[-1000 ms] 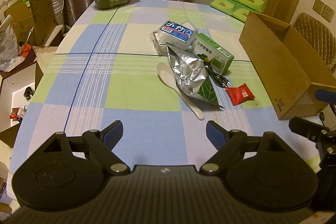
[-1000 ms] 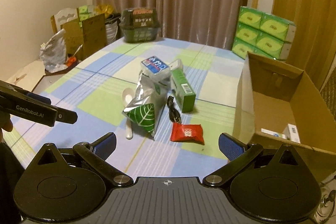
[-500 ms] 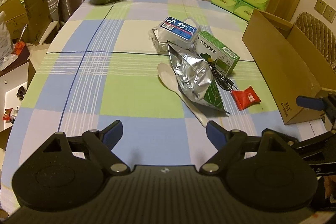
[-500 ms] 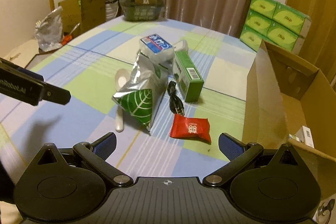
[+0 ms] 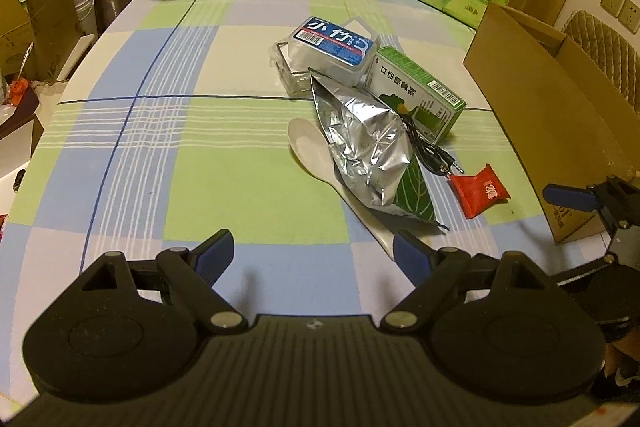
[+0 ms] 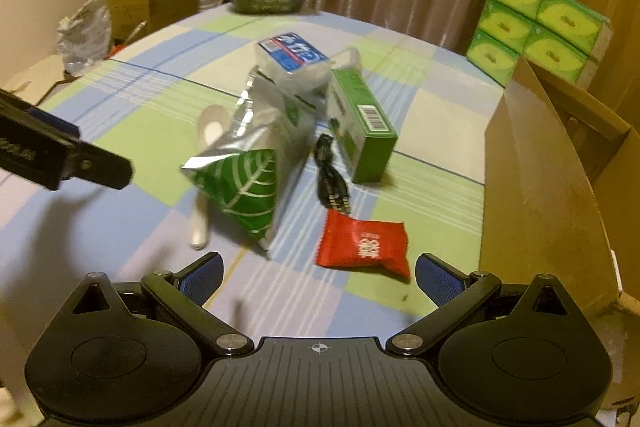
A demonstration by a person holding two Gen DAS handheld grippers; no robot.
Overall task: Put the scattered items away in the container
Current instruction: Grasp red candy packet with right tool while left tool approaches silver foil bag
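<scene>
Checked cloth in blue, green and white covers the table (image 5: 132, 163), curtains hang behind it, and the light is warm and dim. Right gripper (image 6: 318, 273): fingers spread wide, nothing between them, aimed down at the red snack packet (image 6: 362, 245), which lies flat just ahead of the tips. Left gripper (image 5: 310, 253): fingers likewise apart and empty; its right pad sits over the handle end of the white spoon (image 5: 320, 163), though contact cannot be confirmed. Beyond the tips, the remaining clutter forms one heap: a foil pouch (image 5: 366, 155) lies across the spoon, a black cable (image 5: 430, 151) trails between pouch and green box (image 5: 418, 93), and a clear plastic case (image 5: 332, 49) rests at the far end. The open cardboard box (image 6: 560, 167), the container, stands to the right of the heap, near the packet. Assessment: the packet is the likely first pick. Recommended method: bring the right fingers down to straddle it across its narrow width, pads low against the cloth, close gently so the wrapper does not slip out, then lift clear of the box wall before releasing inside. The left gripper should stay clear of that path.
</scene>
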